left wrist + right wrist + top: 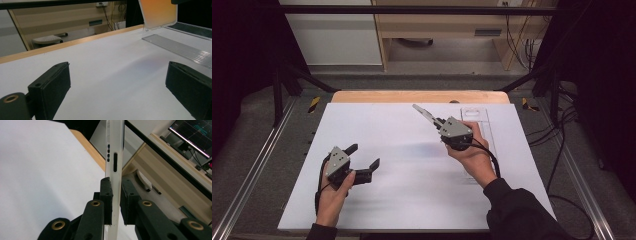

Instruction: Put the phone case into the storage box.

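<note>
resting low over the white sheet (412, 165) at the near left of the table, the left gripper (362, 162) was seen in the high view, held in the person's left hand (334, 192). its jaws were spread wide, with nothing between them; in the left gripper view the two black pads (53, 87) stood well apart above bare white surface. a wooden table edge (419, 96) was seen running along the far side of the sheet.

farther right, a thin white phone case (426, 114) was held clear of the sheet, tilted up and away toward the far left from the right gripper (439, 125). it was pinched at one end by that gripper's jaws, which were pressed together on it. in the right gripper view the case (114, 152) was seen edge-on, rising between the two pads (106, 192), with a long slot and a row of small holes cut in its side. in the left gripper view its flat back (158, 12) showed orange-tinted against the light.

the right hand (472, 152) was wrapped around the gripper body, a dark sleeve (517, 212) trailing toward the near edge. under and beyond that hand a clear ribbed plastic tray (482, 122) lay flat on the sheet's right side, apart from the case.

no brand or label could be read on the case, grippers or tray. a monitor (192, 132) at the upper right of the right gripper view showed coloured lines, too small to be read.
</note>
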Action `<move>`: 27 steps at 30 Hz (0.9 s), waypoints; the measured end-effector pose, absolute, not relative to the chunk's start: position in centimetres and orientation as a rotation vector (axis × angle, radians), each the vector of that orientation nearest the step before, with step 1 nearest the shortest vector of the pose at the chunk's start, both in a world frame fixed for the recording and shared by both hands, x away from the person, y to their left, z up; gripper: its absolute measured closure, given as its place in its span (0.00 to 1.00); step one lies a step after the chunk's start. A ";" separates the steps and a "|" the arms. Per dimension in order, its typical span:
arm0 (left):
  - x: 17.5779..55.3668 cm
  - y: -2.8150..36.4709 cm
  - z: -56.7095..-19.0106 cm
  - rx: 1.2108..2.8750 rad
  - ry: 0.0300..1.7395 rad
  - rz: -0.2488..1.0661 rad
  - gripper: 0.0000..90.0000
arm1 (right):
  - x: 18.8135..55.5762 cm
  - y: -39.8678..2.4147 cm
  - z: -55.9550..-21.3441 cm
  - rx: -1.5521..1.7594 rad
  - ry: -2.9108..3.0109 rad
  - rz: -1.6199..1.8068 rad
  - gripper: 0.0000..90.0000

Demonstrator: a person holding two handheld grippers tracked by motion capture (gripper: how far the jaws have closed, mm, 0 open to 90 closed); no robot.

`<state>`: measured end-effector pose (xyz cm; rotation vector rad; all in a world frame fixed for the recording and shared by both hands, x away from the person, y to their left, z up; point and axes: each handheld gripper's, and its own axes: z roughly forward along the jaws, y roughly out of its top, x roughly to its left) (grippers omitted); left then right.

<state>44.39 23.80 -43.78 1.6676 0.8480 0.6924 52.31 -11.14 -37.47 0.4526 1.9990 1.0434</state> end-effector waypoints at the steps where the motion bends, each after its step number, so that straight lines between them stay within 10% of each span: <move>1: 44.3 23.9 -43.9 1.666 0.849 0.694 0.06 | 52.5 -11.3 -37.3 0.473 1.997 1.055 0.91; 27: 42.4 26.1 -45.6 1.596 0.907 0.720 0.06 | 55.2 -16.1 -35.5 0.737 1.862 1.276 0.91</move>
